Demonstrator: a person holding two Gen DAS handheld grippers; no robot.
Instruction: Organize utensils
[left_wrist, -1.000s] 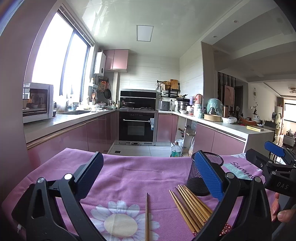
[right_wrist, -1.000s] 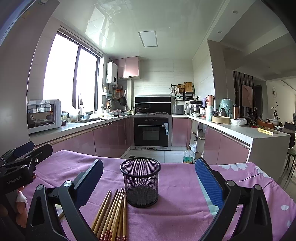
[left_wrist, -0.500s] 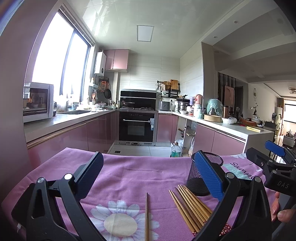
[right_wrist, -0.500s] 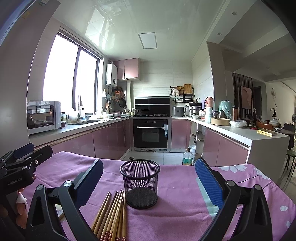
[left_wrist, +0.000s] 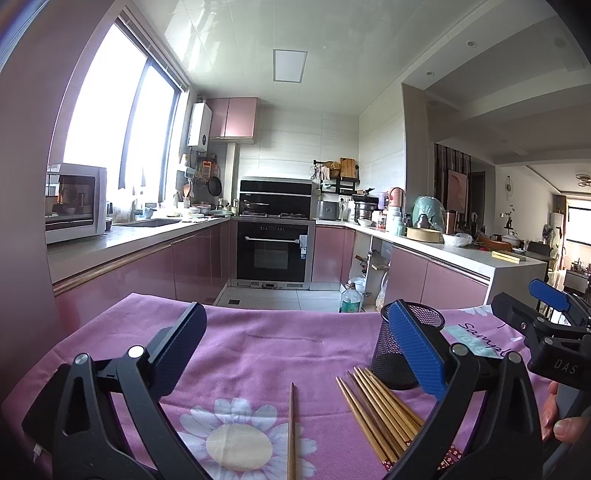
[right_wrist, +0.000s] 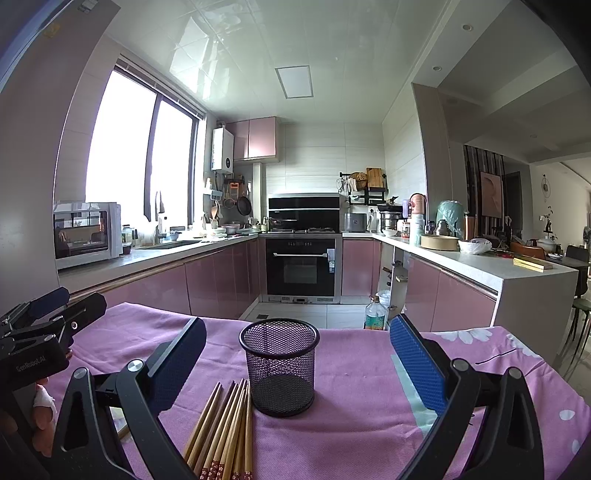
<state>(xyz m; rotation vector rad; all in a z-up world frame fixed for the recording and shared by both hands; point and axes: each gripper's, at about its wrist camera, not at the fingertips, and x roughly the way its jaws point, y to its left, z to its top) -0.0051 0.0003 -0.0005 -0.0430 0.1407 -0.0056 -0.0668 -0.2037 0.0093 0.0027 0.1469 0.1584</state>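
Observation:
A black mesh cup (right_wrist: 279, 365) stands upright and empty on the purple flowered tablecloth (right_wrist: 354, 373); it also shows in the left wrist view (left_wrist: 400, 354). A bundle of wooden chopsticks (right_wrist: 225, 432) lies flat just left of the cup, also seen in the left wrist view (left_wrist: 380, 410). One single chopstick (left_wrist: 291, 428) lies apart, left of the bundle. My left gripper (left_wrist: 295, 354) is open and empty above the single chopstick. My right gripper (right_wrist: 297, 365) is open and empty, with the cup between its fingers' line of sight.
The table's far edge (left_wrist: 280, 310) drops to the kitchen floor, where a green bottle (right_wrist: 375, 315) stands. Pink cabinets, an oven (right_wrist: 301, 267) and counters lie beyond. The other gripper shows at each view's side: right one (left_wrist: 554, 332), left one (right_wrist: 40, 332).
The right wrist view has tilted slightly, with the cup sitting a little lower in frame. The left gripper has barely moved. Nothing was picked up.

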